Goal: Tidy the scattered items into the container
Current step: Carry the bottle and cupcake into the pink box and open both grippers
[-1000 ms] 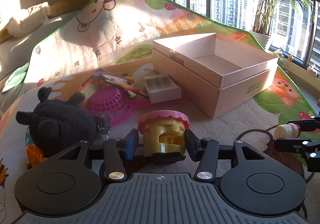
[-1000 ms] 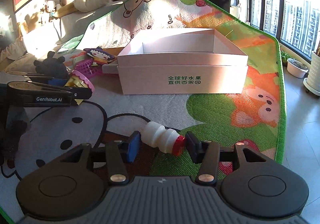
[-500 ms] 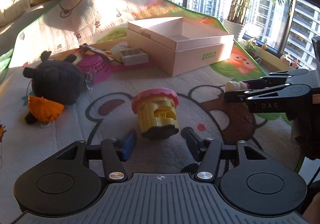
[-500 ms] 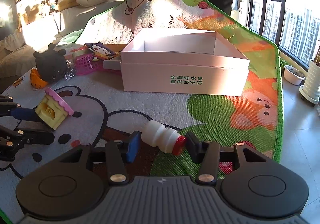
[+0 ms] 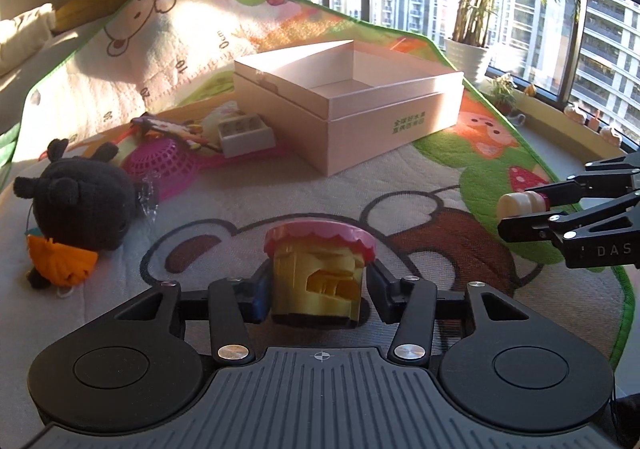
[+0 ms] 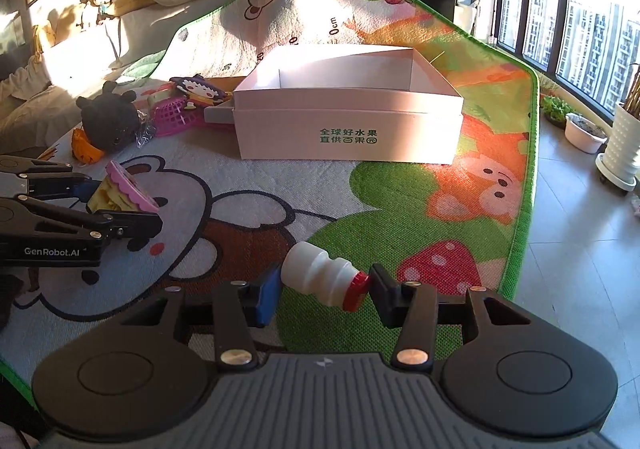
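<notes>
A yellow toy house with a pink roof (image 5: 316,273) stands between the fingers of my left gripper (image 5: 318,289). Its jaws are closing and both pads press the toy's sides. From the right wrist view the same toy (image 6: 120,193) shows in the left gripper (image 6: 120,205), low over the play mat. My right gripper (image 6: 324,285) is shut on a small white bottle with a red cap (image 6: 316,277), held lengthwise, base and cap against the pads. That bottle (image 5: 516,204) also appears at the right of the left wrist view. The open pink cardboard box (image 5: 380,121) (image 6: 348,129) sits farther back on the mat, nothing visible inside.
Left of the box lie a black plush toy (image 5: 76,201), an orange item (image 5: 60,261), a pink mesh basket (image 5: 160,165) and a white compartment tray (image 5: 246,135). The mat's green edge (image 6: 532,169) borders tiled floor on the right, with plant pots (image 6: 624,145) by the window.
Half a second ago the left jaws stood wide with the toy house resting free on the mat; now they grip it again. The right gripper kept its hold on the bottle.
</notes>
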The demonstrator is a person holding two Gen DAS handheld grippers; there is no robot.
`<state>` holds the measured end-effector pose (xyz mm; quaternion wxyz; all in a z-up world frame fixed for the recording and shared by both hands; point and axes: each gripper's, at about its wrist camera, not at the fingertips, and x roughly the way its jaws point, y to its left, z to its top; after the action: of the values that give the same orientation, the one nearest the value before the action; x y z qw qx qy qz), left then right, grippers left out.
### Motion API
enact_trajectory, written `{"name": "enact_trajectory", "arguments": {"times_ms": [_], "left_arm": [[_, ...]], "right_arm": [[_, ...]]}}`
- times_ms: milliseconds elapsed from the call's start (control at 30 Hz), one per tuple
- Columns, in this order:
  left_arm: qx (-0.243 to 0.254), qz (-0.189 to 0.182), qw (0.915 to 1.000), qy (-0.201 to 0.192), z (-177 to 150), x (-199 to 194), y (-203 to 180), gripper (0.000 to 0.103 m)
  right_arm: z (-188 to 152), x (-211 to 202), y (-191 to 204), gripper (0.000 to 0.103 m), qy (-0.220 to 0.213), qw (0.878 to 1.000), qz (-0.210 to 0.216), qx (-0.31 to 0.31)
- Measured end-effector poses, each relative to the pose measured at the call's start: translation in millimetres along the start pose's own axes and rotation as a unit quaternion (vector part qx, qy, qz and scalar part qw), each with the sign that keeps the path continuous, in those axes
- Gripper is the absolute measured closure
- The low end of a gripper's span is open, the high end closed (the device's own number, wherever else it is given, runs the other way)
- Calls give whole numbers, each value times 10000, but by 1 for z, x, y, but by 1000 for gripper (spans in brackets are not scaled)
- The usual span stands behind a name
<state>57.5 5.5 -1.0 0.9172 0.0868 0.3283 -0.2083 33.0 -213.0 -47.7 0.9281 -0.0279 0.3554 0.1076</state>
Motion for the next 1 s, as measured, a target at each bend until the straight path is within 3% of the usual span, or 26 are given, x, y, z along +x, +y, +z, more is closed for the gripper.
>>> {"name": "enact_trajectory", "arguments": {"times_ms": [200,333,433,567,600,633,667,767,800,933,1000], "left_arm": [[499,-154,9985,-176,12,0,-27,55],[606,-270,9967,-477,38,1,-29,55],[824,-277,9905,-1064,72,-8,-27,55],[1122,-9,9784,-1736,125,10,-26,54],[1140,6,9760,-1856,135,20,-23,49],[1130,48,9744,-1941,145,32,-20,37],[1061,139,9754,-1926,152,45,-15,31],[726,216,9829,-1678,153,56,-1,18],[656,142,9840,-1648,145,51,4,5],[527,159,9880,-1444,106,29,19,3],[364,173,9911,-1271,86,22,28,2]], "right_arm": [[-1,-8,-14,56,34,9997,130,198],[15,-6,-27,56,-18,9987,263,427],[49,-10,-40,56,-329,9975,370,508],[124,2,-59,56,-863,9909,646,801],[141,10,-64,50,-1013,9885,700,882],[156,20,-68,42,-1104,9867,750,926],[166,29,-72,29,-1157,9859,660,1012],[174,53,-86,28,-1043,9859,255,1282],[168,58,-91,28,-978,9852,197,1396],[134,78,-104,28,-703,9815,-55,1782],[121,88,-106,28,-594,9786,17,1969]]}}
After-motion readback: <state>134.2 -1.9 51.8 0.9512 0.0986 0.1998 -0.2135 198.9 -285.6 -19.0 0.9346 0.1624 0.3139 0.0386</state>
